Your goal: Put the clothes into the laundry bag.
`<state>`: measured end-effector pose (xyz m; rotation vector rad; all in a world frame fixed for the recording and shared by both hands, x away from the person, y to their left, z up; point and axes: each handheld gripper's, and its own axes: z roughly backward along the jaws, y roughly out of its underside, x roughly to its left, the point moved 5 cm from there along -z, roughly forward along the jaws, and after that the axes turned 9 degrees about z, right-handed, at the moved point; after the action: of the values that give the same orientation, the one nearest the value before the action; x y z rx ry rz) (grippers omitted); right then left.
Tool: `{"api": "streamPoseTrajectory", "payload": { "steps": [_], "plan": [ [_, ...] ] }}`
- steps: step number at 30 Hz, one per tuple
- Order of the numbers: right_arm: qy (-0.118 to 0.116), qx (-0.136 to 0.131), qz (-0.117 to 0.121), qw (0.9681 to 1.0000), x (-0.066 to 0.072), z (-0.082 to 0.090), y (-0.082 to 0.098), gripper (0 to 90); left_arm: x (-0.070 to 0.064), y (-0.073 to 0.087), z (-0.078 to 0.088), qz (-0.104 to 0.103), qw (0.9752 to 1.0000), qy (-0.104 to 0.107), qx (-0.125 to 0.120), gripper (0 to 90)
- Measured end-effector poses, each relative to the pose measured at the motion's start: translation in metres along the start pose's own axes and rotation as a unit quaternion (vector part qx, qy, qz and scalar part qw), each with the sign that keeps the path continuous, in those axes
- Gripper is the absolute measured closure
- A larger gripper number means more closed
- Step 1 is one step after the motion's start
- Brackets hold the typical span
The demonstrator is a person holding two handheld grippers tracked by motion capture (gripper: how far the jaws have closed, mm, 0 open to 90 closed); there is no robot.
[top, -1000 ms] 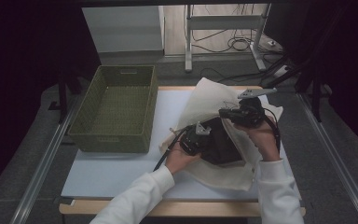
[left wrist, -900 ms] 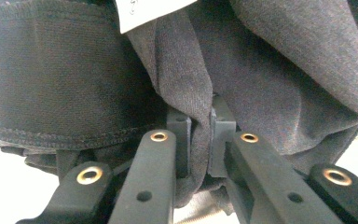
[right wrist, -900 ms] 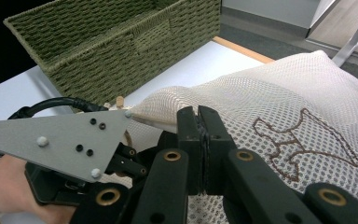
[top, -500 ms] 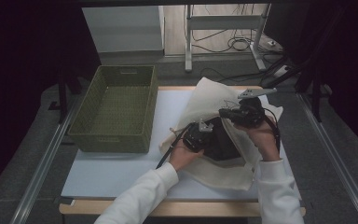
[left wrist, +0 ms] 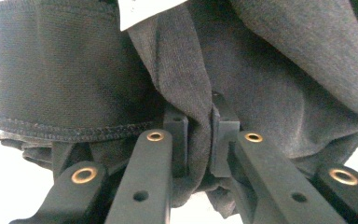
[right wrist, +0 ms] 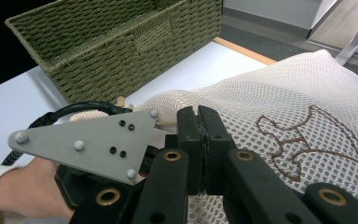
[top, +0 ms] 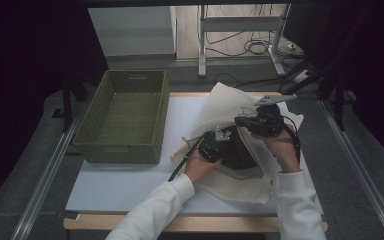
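Observation:
A cream mesh bag (top: 220,105) lies on the white table (top: 120,185) with a dark grey garment (top: 240,152) partly inside its mouth. My left gripper (top: 228,144) is shut on a fold of that garment (left wrist: 284,70). In the left gripper view the cloth sits pinched in my left gripper (left wrist: 199,135), whose jaws have just eased open slightly. My right gripper (top: 239,121) is above the garment, holding the bag's edge up. In the right gripper view my right gripper (right wrist: 200,126) is shut on the mesh bag (right wrist: 284,93).
A green woven basket (top: 120,150) stands on the table's left half and looks empty; its wall (right wrist: 102,60) is just beyond the bag. The left gripper's grey plate (right wrist: 98,140) and cable lie close below my right jaws. Bare table lies in front of the basket.
My left gripper has crept a little up and right with the dark garment, toward the bag's mouth. The right gripper and the bag edge have stayed put.

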<state>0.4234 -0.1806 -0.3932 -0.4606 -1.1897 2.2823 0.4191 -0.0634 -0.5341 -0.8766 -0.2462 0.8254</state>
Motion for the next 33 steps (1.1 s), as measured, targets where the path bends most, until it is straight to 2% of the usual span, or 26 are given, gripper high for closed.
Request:
{"api": "streamPoseTrajectory", "payload": {
  "steps": [4,11,14,16,20,23,27,30,31,33],
  "plan": [
    [-0.001,0.000,-0.001,1.0000,0.000,0.000,0.000,88.9,0.002,0.001,0.005,0.002,0.9999,0.009,-0.006,78.3],
    [-0.001,0.000,0.000,1.0000,-0.001,0.000,0.001,88.8,-0.002,0.002,0.010,-0.008,0.9998,0.010,-0.012,76.8],
    [-0.002,-0.001,-0.003,1.0000,-0.002,0.000,0.001,88.9,-0.006,0.004,0.019,-0.018,0.9993,0.008,-0.032,75.6],
    [-0.003,-0.001,-0.004,1.0000,-0.002,0.001,0.002,88.9,-0.009,0.006,0.026,-0.021,0.9987,0.008,-0.047,71.3],
    [-0.002,-0.001,-0.005,1.0000,-0.003,0.001,0.002,88.8,-0.014,0.010,0.042,-0.024,0.9974,0.021,-0.064,56.3],
    [-0.001,-0.001,-0.005,1.0000,-0.003,0.001,0.002,88.9,-0.017,0.012,0.053,-0.027,0.9960,0.019,-0.083,48.0],
    [-0.002,-0.001,-0.005,1.0000,-0.003,0.002,0.002,88.9,-0.018,0.015,0.067,-0.025,0.9950,0.029,-0.093,43.2],
    [-0.002,-0.001,-0.006,1.0000,-0.003,0.001,0.002,88.9,-0.019,0.017,0.073,-0.019,0.9943,0.039,-0.097,44.4],
    [-0.001,-0.002,-0.005,1.0000,-0.003,0.001,0.002,88.9,-0.020,0.018,0.074,-0.018,0.9944,0.047,-0.093,49.5],
    [-0.001,-0.001,-0.005,1.0000,-0.003,0.001,0.002,88.9,-0.022,0.019,0.073,-0.010,0.9941,0.073,-0.079,66.7]
  ]
}}
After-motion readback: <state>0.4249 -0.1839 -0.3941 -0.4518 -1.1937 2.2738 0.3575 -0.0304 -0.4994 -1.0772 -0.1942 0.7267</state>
